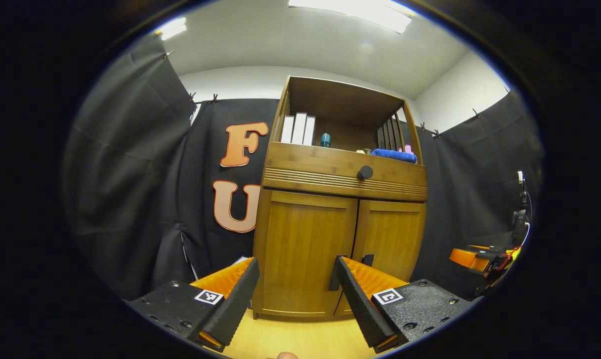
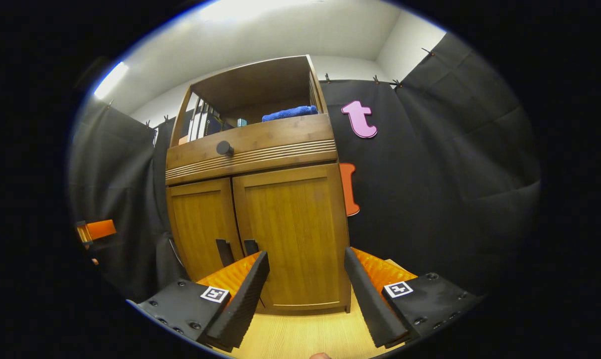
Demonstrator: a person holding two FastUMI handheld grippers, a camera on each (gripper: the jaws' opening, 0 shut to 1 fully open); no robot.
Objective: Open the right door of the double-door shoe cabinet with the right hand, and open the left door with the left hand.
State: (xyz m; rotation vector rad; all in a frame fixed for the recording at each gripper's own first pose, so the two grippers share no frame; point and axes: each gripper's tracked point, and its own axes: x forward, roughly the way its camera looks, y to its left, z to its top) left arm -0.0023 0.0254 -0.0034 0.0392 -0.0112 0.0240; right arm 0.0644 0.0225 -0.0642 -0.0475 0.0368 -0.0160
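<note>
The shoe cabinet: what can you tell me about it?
The shoe cabinet looks like warm brown wood and stands upright on a pale wooden floor against black cloth. Its two doors are shut, with dark handles at the centre seam. Above are a round-knobbed drawer and an open shelf holding a blue cloth.

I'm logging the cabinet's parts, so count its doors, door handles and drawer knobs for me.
Doors: 2, both shut, left door and right door
Door handles: 2, left handle and right handle
Drawer knobs: 1, the knob
Total: 5
</note>
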